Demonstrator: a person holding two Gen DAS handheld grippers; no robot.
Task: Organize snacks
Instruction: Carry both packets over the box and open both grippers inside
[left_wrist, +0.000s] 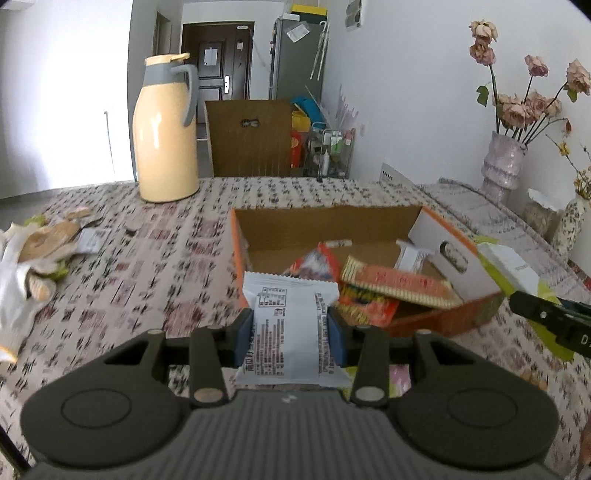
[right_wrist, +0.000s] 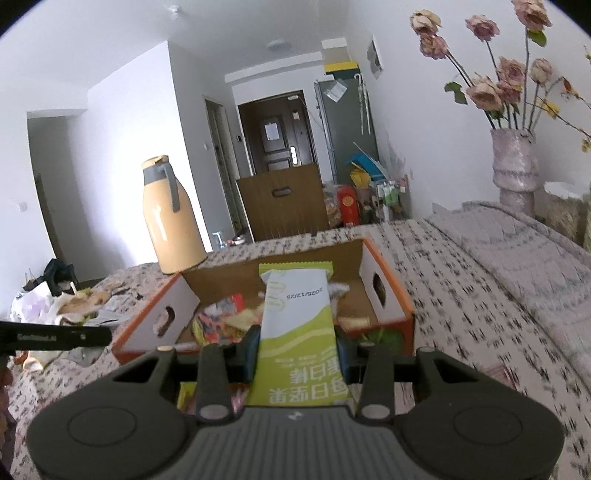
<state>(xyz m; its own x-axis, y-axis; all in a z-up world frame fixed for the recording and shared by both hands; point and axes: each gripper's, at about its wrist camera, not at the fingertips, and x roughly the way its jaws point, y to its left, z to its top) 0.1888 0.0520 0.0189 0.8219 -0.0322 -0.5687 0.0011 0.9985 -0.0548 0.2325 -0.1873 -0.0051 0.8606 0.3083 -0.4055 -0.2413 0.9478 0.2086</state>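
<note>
My left gripper (left_wrist: 290, 328) is shut on a white snack packet (left_wrist: 288, 325) with printed text, held above the tablecloth just short of the orange cardboard box (left_wrist: 443, 321). The box holds several snack packs, among them a red-and-cream wafer pack (left_wrist: 395, 286) and a red packet (left_wrist: 317, 264). My right gripper (right_wrist: 297, 350) is shut on a green-and-white snack bar (right_wrist: 299, 317), raised in front of the same box (right_wrist: 406, 321). The right gripper and its green bar also show at the right edge of the left wrist view (left_wrist: 546, 314).
A cream thermos jug (left_wrist: 166, 136) stands at the table's far left. White gloves and wrappers (left_wrist: 33, 258) lie at the left edge. A pink vase of dried roses (left_wrist: 504, 162) stands at the right by the wall. A wooden chair back (left_wrist: 251, 136) is behind the table.
</note>
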